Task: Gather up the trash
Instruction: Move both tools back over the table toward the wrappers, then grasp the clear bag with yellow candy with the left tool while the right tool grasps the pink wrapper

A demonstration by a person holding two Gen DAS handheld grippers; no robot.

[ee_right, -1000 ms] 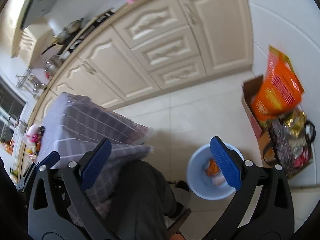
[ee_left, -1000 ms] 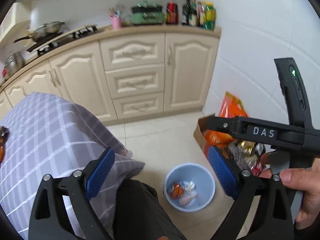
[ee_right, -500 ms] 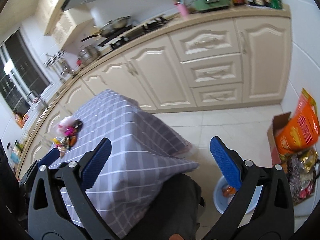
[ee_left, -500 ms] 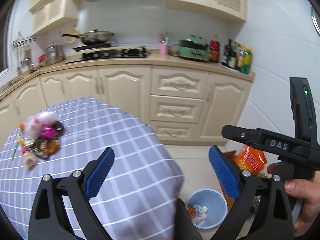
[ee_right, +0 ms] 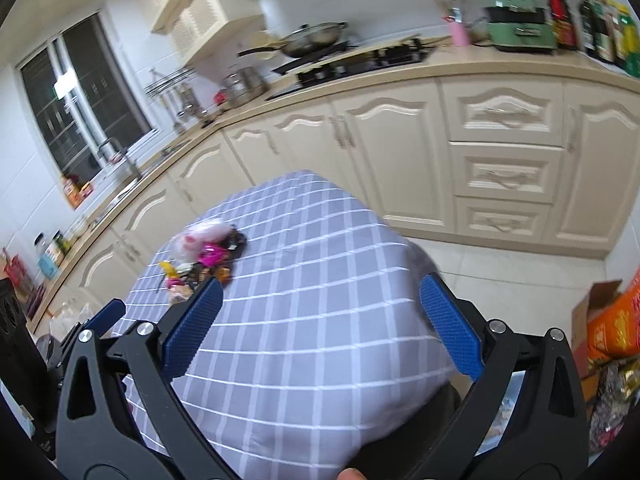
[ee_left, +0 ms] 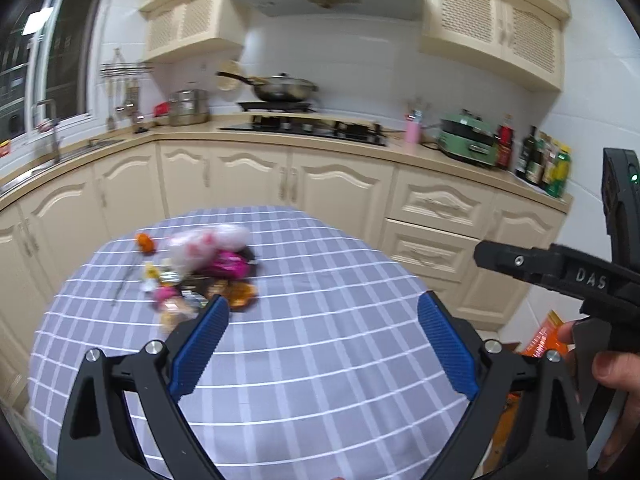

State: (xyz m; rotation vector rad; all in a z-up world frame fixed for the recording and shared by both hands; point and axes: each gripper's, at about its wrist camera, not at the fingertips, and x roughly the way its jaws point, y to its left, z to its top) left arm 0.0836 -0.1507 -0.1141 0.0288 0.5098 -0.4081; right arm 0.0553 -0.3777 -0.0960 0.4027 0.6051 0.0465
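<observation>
A heap of trash (ee_left: 204,268), wrappers, a pink packet and a clear plastic bag, lies on the grey checked tablecloth (ee_left: 320,360). An orange scrap (ee_left: 145,242) sits just left of the heap. My left gripper (ee_left: 323,312) is open above the table, its left pad close to the heap's near edge, nothing between the pads. In the right wrist view the same heap (ee_right: 202,254) lies ahead and left of my right gripper (ee_right: 320,300), which is open and empty. The right gripper's body (ee_left: 580,280) and a hand show at the left view's right edge.
Cream kitchen cabinets (ee_left: 332,188) and a counter with a stove, wok (ee_left: 280,88), green appliance and bottles run behind the table. An orange bag in a cardboard box (ee_right: 612,320) stands on the floor at right. A sink and window are at far left.
Both grippers have swung up and left, from the floor and the blue bin to the table top. The trash heap now sits ahead of the left gripper. Both stayed open.
</observation>
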